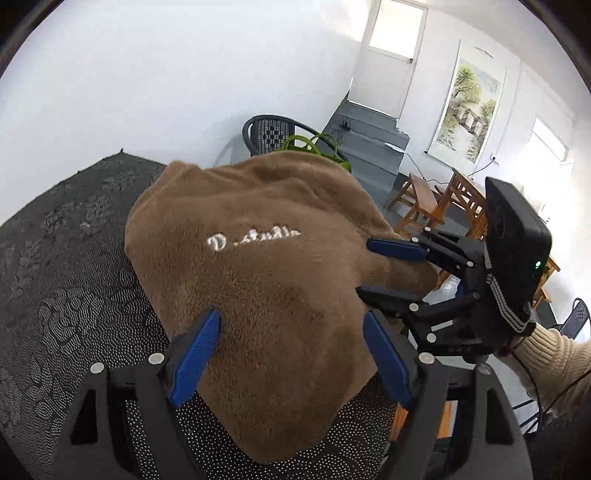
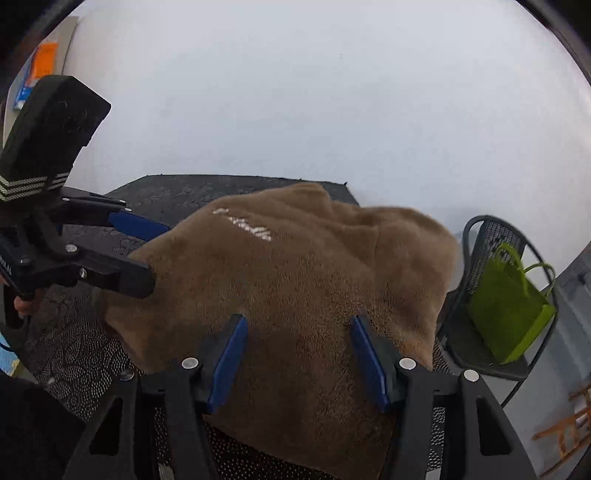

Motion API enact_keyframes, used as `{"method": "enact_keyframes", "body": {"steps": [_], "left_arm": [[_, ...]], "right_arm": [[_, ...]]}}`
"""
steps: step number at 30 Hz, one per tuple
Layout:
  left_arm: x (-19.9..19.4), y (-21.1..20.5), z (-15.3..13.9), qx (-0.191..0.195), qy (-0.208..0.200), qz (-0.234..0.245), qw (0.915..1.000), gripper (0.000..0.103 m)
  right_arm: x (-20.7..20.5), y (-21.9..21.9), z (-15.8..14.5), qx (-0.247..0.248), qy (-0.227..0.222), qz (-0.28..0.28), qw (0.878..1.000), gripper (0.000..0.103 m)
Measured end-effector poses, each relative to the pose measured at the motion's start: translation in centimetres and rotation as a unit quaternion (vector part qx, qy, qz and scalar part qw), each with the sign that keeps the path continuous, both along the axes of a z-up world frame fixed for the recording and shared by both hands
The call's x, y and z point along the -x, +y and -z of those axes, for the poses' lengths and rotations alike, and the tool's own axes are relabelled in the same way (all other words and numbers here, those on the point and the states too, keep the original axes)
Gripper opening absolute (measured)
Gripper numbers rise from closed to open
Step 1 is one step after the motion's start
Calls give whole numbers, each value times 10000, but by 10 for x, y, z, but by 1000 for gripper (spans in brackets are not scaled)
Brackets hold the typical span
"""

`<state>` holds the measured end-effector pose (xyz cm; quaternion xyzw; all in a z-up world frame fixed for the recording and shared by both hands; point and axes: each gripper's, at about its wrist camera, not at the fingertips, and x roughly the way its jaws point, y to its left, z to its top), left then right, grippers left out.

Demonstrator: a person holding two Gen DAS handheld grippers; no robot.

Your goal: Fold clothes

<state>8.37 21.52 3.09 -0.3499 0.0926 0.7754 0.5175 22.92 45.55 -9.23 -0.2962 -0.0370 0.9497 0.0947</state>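
Both the left claw (image 1: 291, 354) and right claw (image 2: 297, 360) are hovering released over a brown fleece garment (image 1: 266, 280) bunched on the dark patterned surface (image 1: 62, 280), probably needing matching hem corners pinched before folding evenly.

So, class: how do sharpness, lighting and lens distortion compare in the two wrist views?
Left wrist view: crisp, embroidery on the brown garment clear, window blown out. Right wrist view: softer, lettering smeared, flat light. Both bend straight edges and have dark fisheye corners.
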Motion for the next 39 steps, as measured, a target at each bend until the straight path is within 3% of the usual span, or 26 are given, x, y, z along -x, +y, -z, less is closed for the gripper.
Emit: {"method": "enact_keyframes", "body": {"steps": [5,8,13,15,17,20,27,33,39], "left_arm": [[-10,10,10,362,342,-18,9988,83],[-13,15,20,377,508,-132,9979,83],[13,7,-4,-62,-175,-146,9997,83],[26,8,-20,-283,-124,-212,9993,84],[38,14,-35,-400,37,-261,9989,84],[61,33,-47,-448,135,-319,9984,84],[127,88,-21,-64,-485,42,9988,84],[177,110,11,156,-1068,-18,9942,84],[171,106,31,221,-1150,59,9931,84]], "right_arm": [[0,9,19,190,209,-79,9996,61],[1,9,21,184,251,-77,9995,61],[6,22,-4,456,24,-273,9986,61],[6,36,-25,574,304,-176,9977,63],[12,54,-42,697,532,-51,9961,73],[38,83,-47,763,455,33,9960,74],[99,107,-24,646,-34,-434,9970,74],[112,116,-9,707,-441,-650,9944,74],[112,126,6,1022,-729,-644,9900,75]]}}
